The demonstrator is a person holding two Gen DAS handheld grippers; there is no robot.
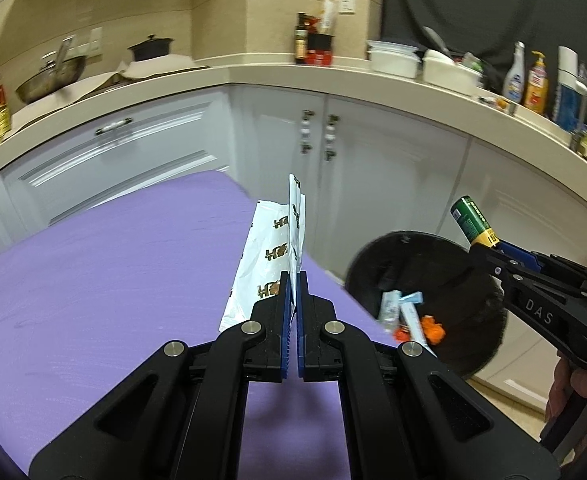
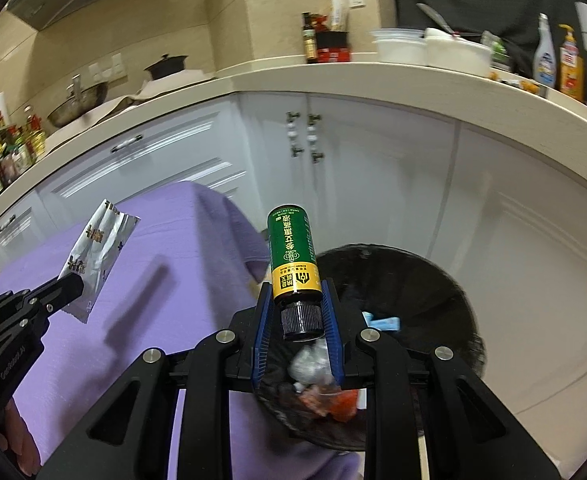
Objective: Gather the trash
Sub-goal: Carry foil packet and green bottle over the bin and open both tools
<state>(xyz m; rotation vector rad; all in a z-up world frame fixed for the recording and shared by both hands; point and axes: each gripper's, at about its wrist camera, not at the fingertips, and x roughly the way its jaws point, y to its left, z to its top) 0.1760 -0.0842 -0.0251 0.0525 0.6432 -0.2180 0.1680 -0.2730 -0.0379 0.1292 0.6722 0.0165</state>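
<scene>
Trash in this scene is split between the two grippers and a black bin [image 1: 425, 304] [image 2: 433, 280] standing just off the edge of a purple-covered table [image 1: 113, 280] [image 2: 165, 240]. The right gripper [image 2: 298, 312] [image 1: 489, 256] clamps a green and yellow bottle [image 2: 293, 254] [image 1: 473, 222] near its black ribbed cap, blue pads pressed to either side at the yellow band. The bottle's long axis runs straight out along the fingers, cap toward the camera and base pointing away toward the white cabinets [image 2: 373, 168]; it hangs above the near rim of the bin. Yellow Chinese characters run lengthwise down its green label, too small to read with certainty.

The left gripper [image 1: 295, 292] [image 2: 71, 286] has its jaws nearly together, pinching the lower edge of a white foil packet [image 1: 269, 256] [image 2: 97, 256]. The packet stands edge-on to that gripper, its length rising up and away from the fingertips above the table, well to the left of the bin. Dark printed characters repeat along its side, though they cannot be read. On the right gripper's body, seen from the left wrist, the letters "DAS" show.

Inside the bin lie blue and white wrappers [image 1: 401, 304] [image 2: 381, 322], crumpled orange scraps [image 1: 431, 328] [image 2: 341, 402] and a clear crumpled piece of plastic [image 2: 309, 364].
</scene>
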